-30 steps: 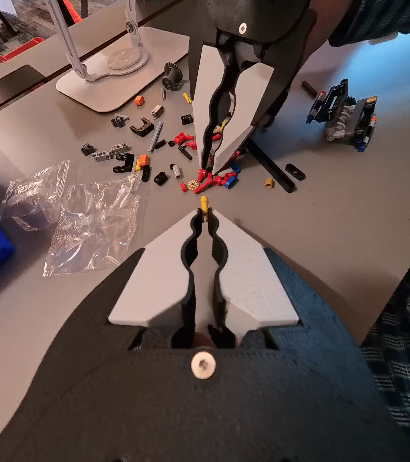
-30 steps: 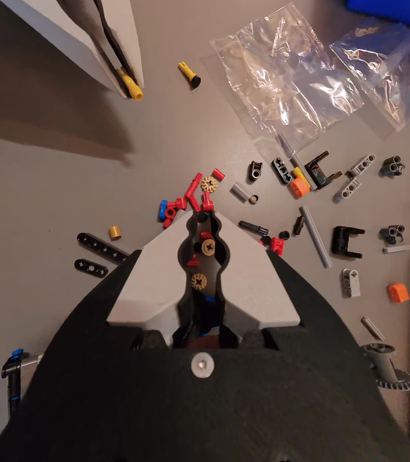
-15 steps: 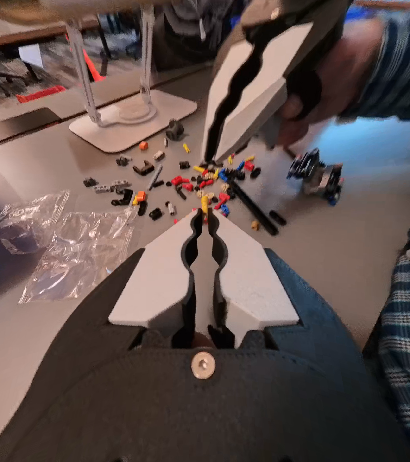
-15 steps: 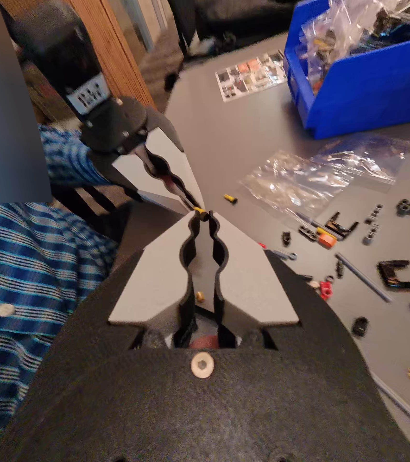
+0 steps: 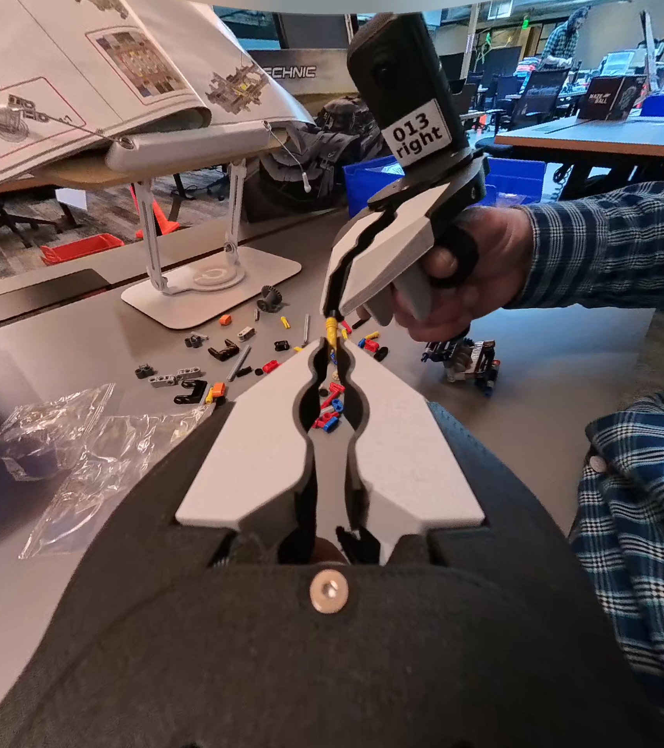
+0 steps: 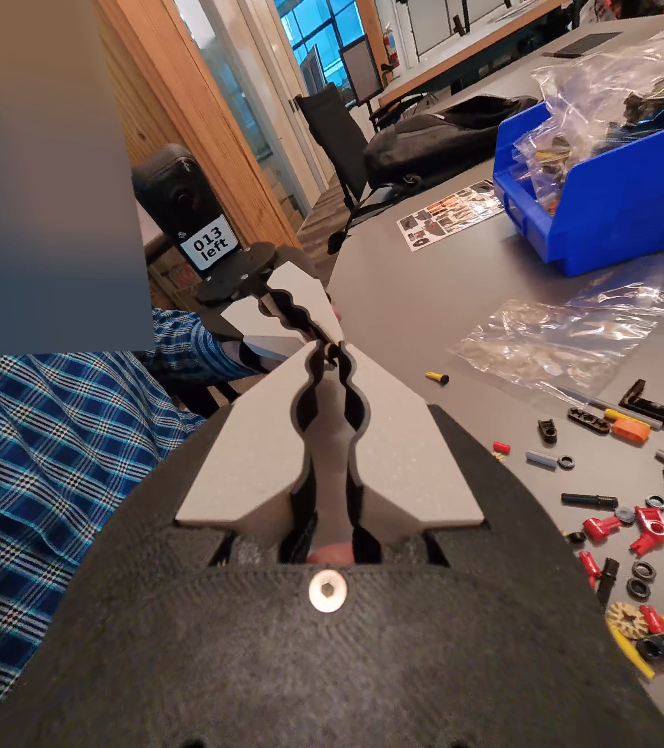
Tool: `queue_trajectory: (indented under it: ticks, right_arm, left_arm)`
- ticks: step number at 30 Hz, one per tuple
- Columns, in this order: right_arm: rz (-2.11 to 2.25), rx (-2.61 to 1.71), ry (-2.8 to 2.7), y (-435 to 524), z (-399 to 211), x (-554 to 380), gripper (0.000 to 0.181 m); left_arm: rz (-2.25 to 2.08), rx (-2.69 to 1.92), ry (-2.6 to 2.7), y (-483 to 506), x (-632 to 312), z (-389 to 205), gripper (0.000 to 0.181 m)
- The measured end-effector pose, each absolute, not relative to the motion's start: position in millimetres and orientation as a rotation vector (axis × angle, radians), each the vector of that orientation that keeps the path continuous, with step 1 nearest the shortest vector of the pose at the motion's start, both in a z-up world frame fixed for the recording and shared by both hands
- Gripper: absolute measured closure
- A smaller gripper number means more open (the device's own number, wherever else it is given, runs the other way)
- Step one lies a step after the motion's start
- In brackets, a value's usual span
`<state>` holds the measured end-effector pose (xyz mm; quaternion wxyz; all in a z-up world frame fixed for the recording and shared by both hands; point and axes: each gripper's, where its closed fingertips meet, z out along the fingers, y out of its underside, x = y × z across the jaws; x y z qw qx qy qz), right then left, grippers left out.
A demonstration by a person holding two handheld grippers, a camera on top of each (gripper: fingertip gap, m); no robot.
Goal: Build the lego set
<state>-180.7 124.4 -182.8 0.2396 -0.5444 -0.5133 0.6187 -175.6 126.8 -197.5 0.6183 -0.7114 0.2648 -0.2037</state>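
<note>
Nearest, left wrist view: L gripper (image 5: 332, 349) pressed together on lower end of yellow pin (image 5: 330, 332), held clear above grey table (image 5: 524, 404). Pin near upright, tilted slightly.

Directly beyond, tip to tip: R gripper (image 5: 332, 315) pointed down, pinched on small black part (image 5: 333, 313) at top end of same pin. Gripped by hand (image 5: 467, 279); plaid sleeve (image 5: 613, 243) behind.

Under gap btwn L fingers: heap of red, blue & black connectors (image 5: 328, 409) on table. Left of gripper: clear plastic bags (image 5: 91, 445), lying flat. Past bags: black bracket (image 5: 190, 394), grey liftarms (image 5: 176, 374), orange piece (image 5: 225, 319). Right, well apart from heap: part-built assy (image 5: 467, 360), black & grey. Farther: dark gear (image 5: 269, 299) beside white stand base (image 5: 217, 283); instruction booklet (image 5: 79, 81) open on stand.

Right wrist view, near to far: tan gear (image 6: 627, 625) at right edge, touching yellow & red parts. R gripper (image 6: 330, 353) closed on black part (image 6: 332, 350); L gripper (image 6: 324, 338) met head-on from far side, also closed. Spare yellow pin w/ black tip (image 6: 437, 377) alone on table, near bags. Beyond: sticker sheet (image 6: 451, 214), flat, just beside blue bin (image 6: 613, 210) filled w/ bagged parts.
</note>
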Motion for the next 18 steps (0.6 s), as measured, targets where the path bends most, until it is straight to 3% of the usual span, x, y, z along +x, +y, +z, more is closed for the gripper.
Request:
queue_trajectory:
  ticks: [18]
  right_arm:
    - [1.723, -1.436, -1.428, 117.6, -172.5, -175.4, 0.177]
  left_arm:
    - [-0.267, -1.564, 0.734, 120.0, -170.4, -183.9, 0.18]
